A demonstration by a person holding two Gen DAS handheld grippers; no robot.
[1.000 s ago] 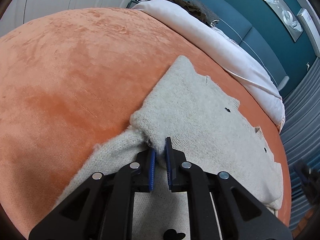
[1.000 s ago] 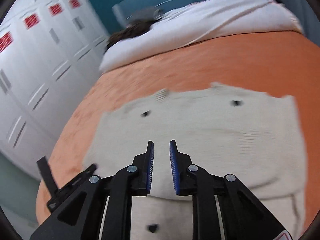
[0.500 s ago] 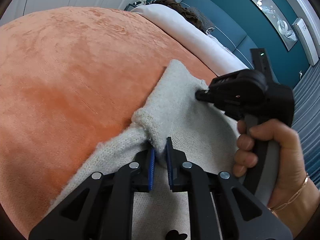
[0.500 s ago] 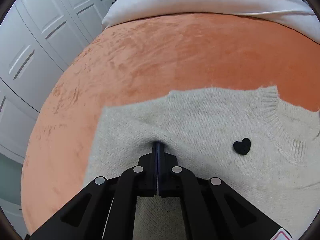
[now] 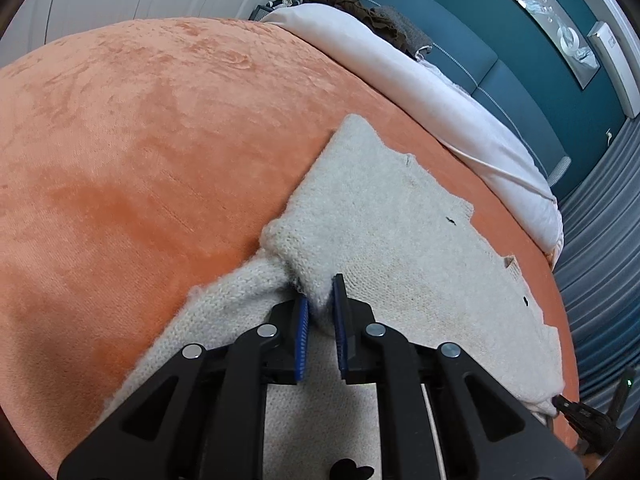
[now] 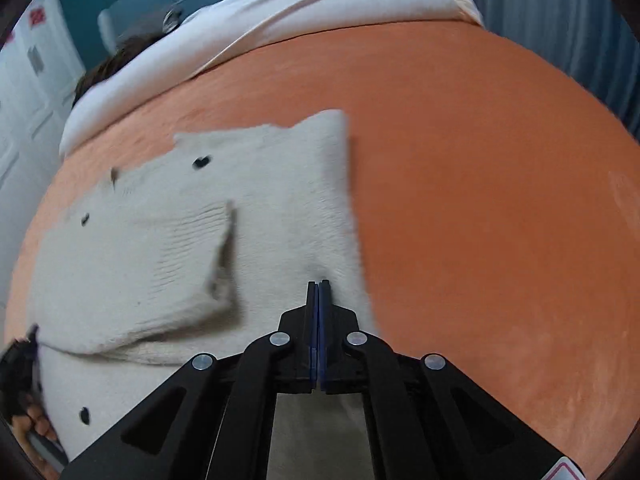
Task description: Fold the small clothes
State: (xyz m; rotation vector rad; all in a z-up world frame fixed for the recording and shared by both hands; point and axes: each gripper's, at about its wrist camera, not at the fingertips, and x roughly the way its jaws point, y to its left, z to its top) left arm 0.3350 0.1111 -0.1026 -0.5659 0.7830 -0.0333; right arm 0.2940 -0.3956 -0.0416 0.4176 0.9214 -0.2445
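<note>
A small cream knit sweater point(image 5: 400, 240) with little black hearts lies on the orange blanket point(image 5: 140, 140). My left gripper point(image 5: 320, 304) is shut on a bunched fold of the sweater at its near left edge. In the right wrist view the sweater point(image 6: 160, 248) lies to the left, with a folded flap on top. My right gripper point(image 6: 319, 292) is shut on the sweater's near right edge, its pads pressed together over the knit. The right gripper also shows at the lower right of the left wrist view point(image 5: 588, 420).
A white duvet point(image 5: 420, 92) and dark bundled clothes point(image 5: 360, 12) lie along the far side of the bed. A teal headboard point(image 5: 500, 64) stands behind them. White wardrobe doors point(image 6: 24, 92) stand to the left. The orange blanket point(image 6: 500, 200) stretches to the right.
My right gripper left the sweater's far shoulder area, moved to its near right edge and now pinches it there. My left gripper stayed shut on its fold.
</note>
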